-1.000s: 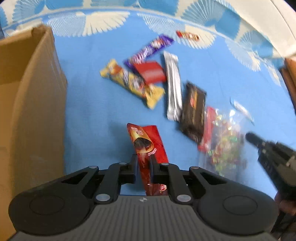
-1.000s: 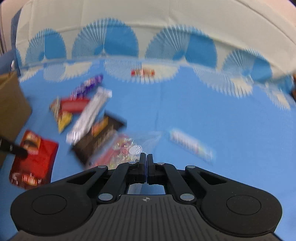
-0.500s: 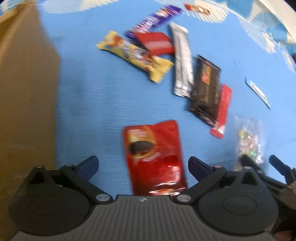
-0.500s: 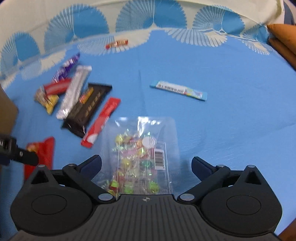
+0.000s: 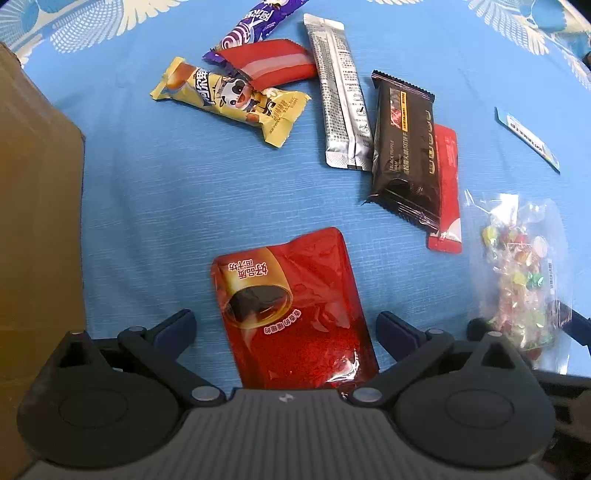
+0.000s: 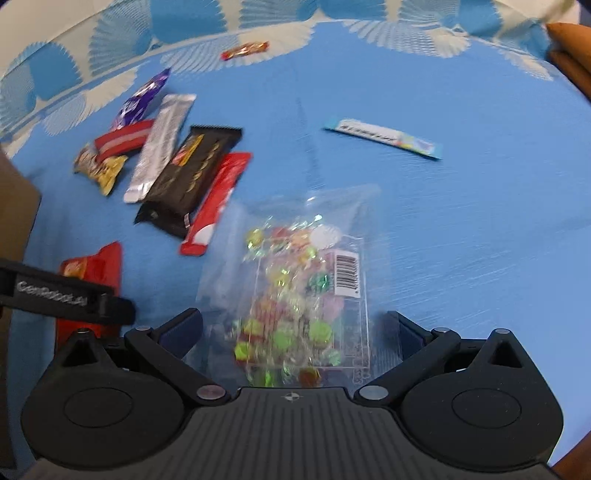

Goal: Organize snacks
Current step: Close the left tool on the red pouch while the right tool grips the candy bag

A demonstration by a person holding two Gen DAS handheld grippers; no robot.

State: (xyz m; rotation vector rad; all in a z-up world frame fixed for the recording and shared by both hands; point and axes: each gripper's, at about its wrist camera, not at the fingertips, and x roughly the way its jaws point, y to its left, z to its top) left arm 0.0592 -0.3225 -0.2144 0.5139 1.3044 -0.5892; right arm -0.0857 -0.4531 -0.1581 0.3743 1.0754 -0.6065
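Observation:
My left gripper [image 5: 286, 326] stands wide open over a red snack pouch [image 5: 291, 310] that lies flat on the blue cloth [image 5: 184, 192]; its fingers flank the pouch without touching it. My right gripper [image 6: 293, 326] is also open, straddling a clear bag of coloured candies [image 6: 299, 295], the same bag of candies [image 5: 521, 280] that shows at the right of the left wrist view. A cardboard box [image 5: 37, 229] rises at the left. Beyond lie a yellow bar [image 5: 232, 99], a silver stick [image 5: 340, 96], a black bar [image 5: 402, 147] and a red stick [image 5: 447, 192].
A purple wrapper [image 5: 255, 22] and a red-striped packet [image 5: 273, 62] lie at the far side. A light blue stick [image 6: 384, 138] and a small red candy [image 6: 245, 50] sit apart on the cloth. The left gripper's finger [image 6: 70, 295] reaches into the right wrist view.
Both grippers went from shut to wide open and sank closer to the cloth. The left now frames the red pouch, the right frames the candy bag.

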